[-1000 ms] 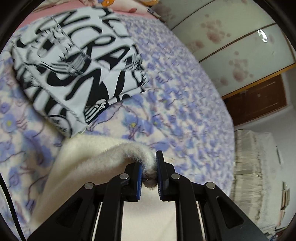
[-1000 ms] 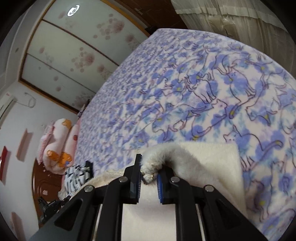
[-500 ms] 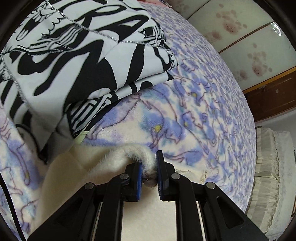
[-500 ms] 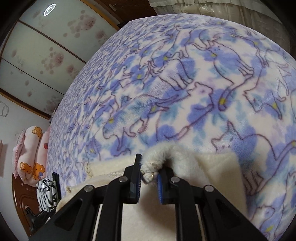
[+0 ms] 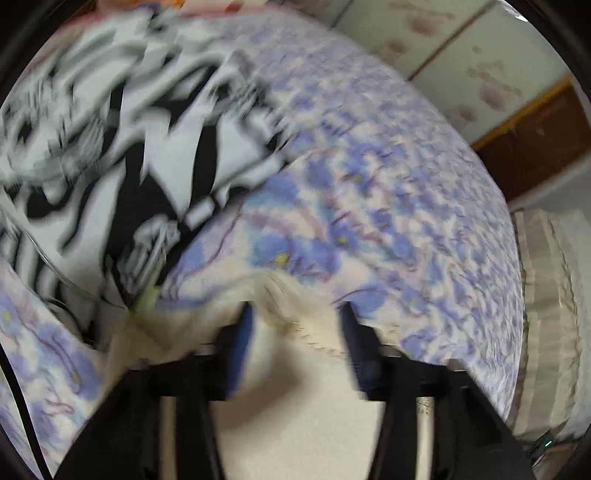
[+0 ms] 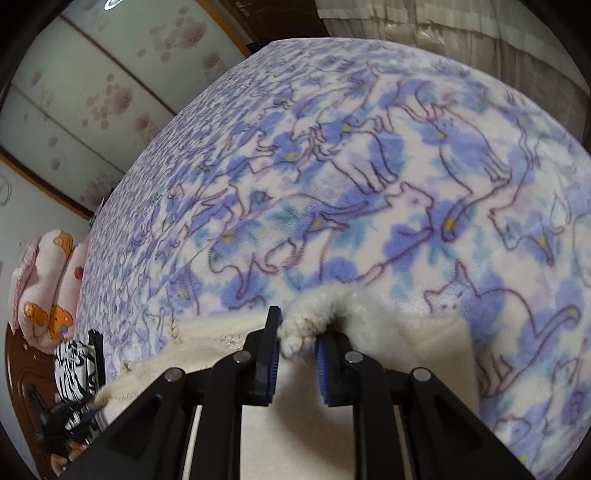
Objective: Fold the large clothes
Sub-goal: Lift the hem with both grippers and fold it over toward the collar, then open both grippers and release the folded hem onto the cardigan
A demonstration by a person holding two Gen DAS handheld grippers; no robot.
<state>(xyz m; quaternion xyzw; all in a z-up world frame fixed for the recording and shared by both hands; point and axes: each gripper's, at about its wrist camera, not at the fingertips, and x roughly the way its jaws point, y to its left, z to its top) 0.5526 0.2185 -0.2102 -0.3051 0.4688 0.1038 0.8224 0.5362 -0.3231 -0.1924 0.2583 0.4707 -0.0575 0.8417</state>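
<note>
A cream fleece garment [image 5: 295, 398] lies on the bed, folded under both grippers. My left gripper [image 5: 295, 332] is open in a blurred view; the garment's edge [image 5: 291, 306] lies loose between its blue pads [image 5: 240, 339]. My right gripper [image 6: 297, 347] has its jaws slightly parted, with the garment's fuzzy edge [image 6: 310, 317] still between them. The garment also shows in the right wrist view [image 6: 406, 343].
A folded black-and-white printed garment [image 5: 129, 147] lies on the bed just left of the cream one. The bed has a purple cat-print blanket [image 6: 369, 166]. Pink pillows [image 6: 48, 280] lie at the far left. Sliding doors [image 6: 92, 74] and a curtain [image 6: 461, 33] stand beyond the bed.
My left gripper has opened and let go of the cream garment's edge, and the view is blurred by motion. My right gripper's jaws have parted a little around the edge.
</note>
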